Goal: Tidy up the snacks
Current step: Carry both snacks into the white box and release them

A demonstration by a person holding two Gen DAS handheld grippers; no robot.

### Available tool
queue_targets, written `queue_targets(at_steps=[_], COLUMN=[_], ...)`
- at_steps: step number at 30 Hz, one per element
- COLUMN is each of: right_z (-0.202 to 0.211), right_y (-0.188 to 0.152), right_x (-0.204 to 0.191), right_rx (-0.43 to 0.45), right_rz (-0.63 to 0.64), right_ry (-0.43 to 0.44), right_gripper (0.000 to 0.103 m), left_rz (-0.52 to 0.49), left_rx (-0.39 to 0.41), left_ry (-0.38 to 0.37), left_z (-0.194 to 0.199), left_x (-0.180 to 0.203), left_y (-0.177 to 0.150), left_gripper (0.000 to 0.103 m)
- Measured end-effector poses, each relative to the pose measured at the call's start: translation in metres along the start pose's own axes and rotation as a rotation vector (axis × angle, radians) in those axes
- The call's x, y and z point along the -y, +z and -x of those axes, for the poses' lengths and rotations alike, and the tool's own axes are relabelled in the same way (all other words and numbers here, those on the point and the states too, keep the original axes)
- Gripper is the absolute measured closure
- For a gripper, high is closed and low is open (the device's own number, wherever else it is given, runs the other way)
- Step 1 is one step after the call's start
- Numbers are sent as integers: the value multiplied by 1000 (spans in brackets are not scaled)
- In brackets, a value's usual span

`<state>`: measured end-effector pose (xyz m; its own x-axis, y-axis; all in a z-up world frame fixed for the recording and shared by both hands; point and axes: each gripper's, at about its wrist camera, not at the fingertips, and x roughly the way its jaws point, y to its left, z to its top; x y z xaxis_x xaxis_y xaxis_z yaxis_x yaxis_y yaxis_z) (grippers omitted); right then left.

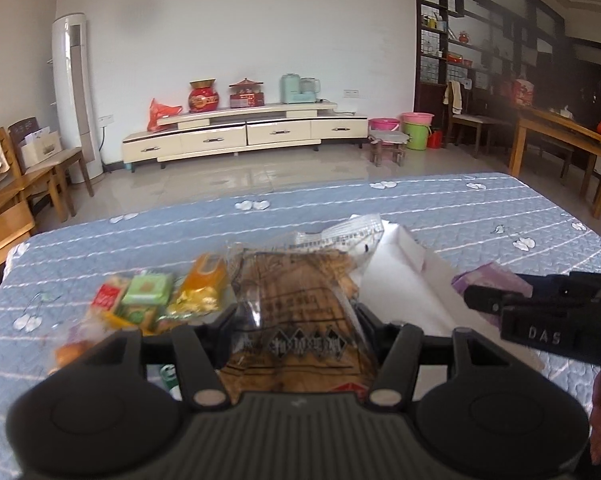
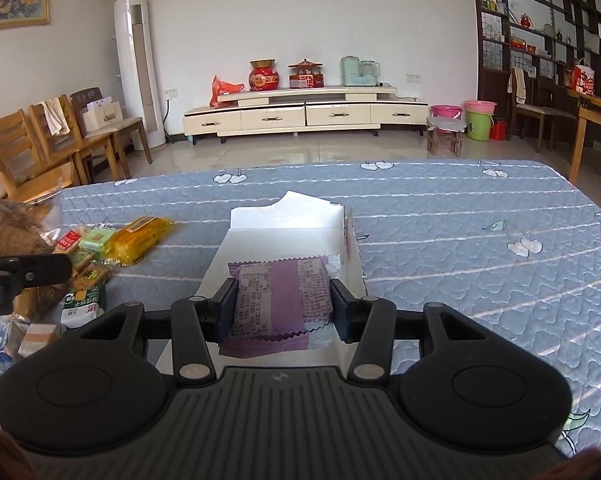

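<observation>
Nearest, the right tongs (image 2: 283, 309) are clamped on a purple snack packet (image 2: 284, 300), pads pressing its left and right sides, its long axis running across between them; it hangs directly over the near end of the open white box (image 2: 288, 228), so the coming move looks like a short drop straight down. To the left, the left tongs (image 1: 296, 320) grip a large clear bag of brown snacks (image 1: 300, 304), its length pointing away from the hand, held above the table (image 1: 480, 216). The box lies just right of that bag, so the left hand must travel rightward, while the right hand is the nearer one. Farther left sits the loose pile: a yellow packet (image 2: 140, 238), a green packet (image 2: 96, 238) and a red packet (image 2: 68, 240). Beyond and right of the box the quilted cover lies open to its far edge.
</observation>
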<state>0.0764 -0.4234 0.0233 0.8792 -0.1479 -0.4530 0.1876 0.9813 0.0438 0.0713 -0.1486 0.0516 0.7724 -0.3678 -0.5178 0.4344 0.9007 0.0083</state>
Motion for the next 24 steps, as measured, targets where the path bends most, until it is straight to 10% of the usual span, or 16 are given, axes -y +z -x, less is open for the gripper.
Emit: queue_targets(at_steps=[24], right_z=[-56], right_y=[15], right_x=[6], right_rx=[-30], right_rz=[-2], right_ry=[22], right_gripper=[44], left_rz=[-14], left_rx=[-71], left_ry=[26], left_z=[-70], left_x=[30], left_y=[14], left_gripper=[44])
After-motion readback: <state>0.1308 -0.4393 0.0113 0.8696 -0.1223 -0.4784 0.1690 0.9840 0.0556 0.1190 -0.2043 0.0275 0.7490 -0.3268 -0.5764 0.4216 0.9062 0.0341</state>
